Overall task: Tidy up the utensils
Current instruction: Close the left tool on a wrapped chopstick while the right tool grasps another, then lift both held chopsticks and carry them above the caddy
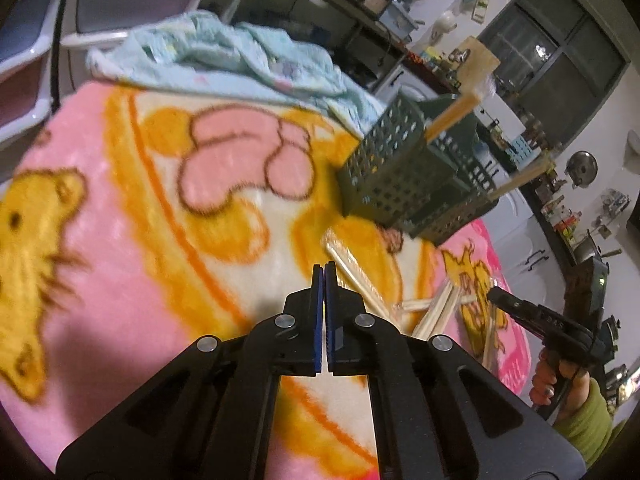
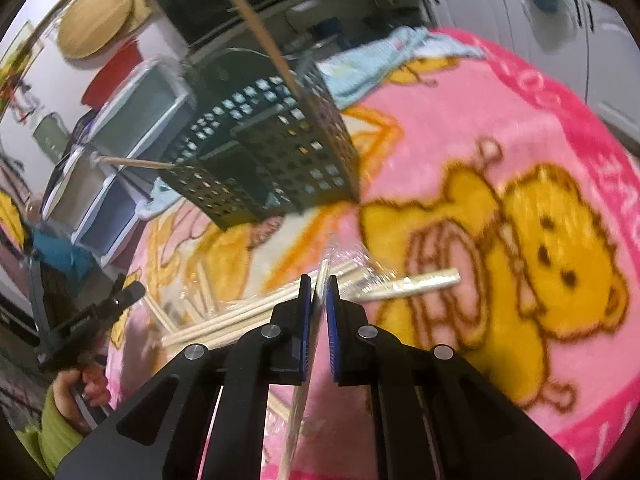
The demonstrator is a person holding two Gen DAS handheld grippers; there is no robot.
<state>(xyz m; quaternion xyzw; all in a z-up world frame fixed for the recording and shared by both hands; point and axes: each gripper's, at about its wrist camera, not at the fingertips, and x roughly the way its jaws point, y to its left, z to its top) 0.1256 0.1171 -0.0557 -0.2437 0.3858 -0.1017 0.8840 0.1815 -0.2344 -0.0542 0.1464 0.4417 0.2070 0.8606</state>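
Note:
A dark green perforated utensil basket [image 1: 400, 172] stands on the pink blanket, with wooden sticks poking out of it; it also shows in the right wrist view [image 2: 276, 152]. Several wrapped chopstick pairs [image 1: 432, 304] lie loose on the blanket in front of it. My left gripper [image 1: 324, 276] is shut and empty, held above the blanket left of the pile. My right gripper [image 2: 318, 292] is shut on a wrapped chopstick pair [image 2: 308, 368], which runs upright between the pads. More wrapped pairs [image 2: 416, 282] lie beyond its tips. The right gripper also shows in the left wrist view [image 1: 496, 294].
A pink and yellow cartoon blanket [image 1: 120, 280] covers the surface. A crumpled light blue towel [image 1: 240, 56] lies at its far edge. Plastic drawers [image 2: 132, 136] stand beyond the basket. Kitchen counters and cabinets [image 1: 532, 216] run along the far side.

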